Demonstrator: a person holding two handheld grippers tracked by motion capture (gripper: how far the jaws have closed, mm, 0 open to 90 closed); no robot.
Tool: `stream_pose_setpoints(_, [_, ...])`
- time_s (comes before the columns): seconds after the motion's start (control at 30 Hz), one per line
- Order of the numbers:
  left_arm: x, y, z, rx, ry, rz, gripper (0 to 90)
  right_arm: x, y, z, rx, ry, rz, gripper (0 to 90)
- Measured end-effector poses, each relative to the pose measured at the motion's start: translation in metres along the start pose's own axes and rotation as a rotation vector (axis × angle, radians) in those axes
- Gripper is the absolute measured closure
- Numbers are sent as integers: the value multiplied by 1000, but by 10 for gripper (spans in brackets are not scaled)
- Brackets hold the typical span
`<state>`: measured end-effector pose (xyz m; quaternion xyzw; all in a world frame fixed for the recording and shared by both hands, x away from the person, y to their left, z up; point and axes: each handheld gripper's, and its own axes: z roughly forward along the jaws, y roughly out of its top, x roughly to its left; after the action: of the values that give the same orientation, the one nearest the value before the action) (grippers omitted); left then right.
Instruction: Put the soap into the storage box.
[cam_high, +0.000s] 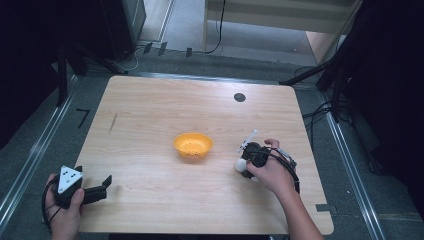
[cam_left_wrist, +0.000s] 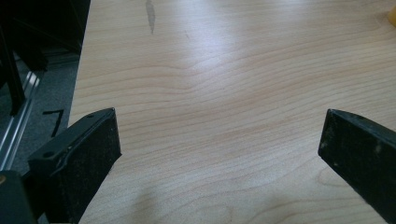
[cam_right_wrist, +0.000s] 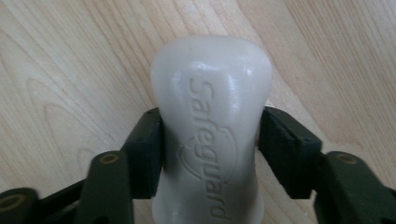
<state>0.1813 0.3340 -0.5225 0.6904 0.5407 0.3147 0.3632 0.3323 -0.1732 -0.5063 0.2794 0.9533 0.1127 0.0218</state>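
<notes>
Right claw (cam_right_wrist: 210, 140) clamped on a white soap bar (cam_right_wrist: 211, 126), one black pad pressed to each long side, "Safeguard" stamped along the top face. Soap lying on the desk (cam_high: 150, 115), low and right of centre, just right of the orange bowl (cam_high: 193, 145) and apart from it. From the high view, soap (cam_high: 241, 164) peeking out pale at the front of the right claw (cam_high: 245, 162), hand wrapped over the body behind.

Left claw (cam_left_wrist: 219, 140) wide open, holding nothing, bare wood between the black jaws. Seen from above, left claw (cam_high: 102, 185) near the lower left corner of the desk, pointing right, grey three-cornered plate on top.
</notes>
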Motion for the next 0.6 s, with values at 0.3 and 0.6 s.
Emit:
stream_pose_setpoints(0.3, [0,0,0,-1,-1,-1,0,3,4,-1,21,-5,-42,494])
stream_pose_setpoints(0.6, [0,0,0,1,0,0,0,5,6,-1,18,-13,-67,497])
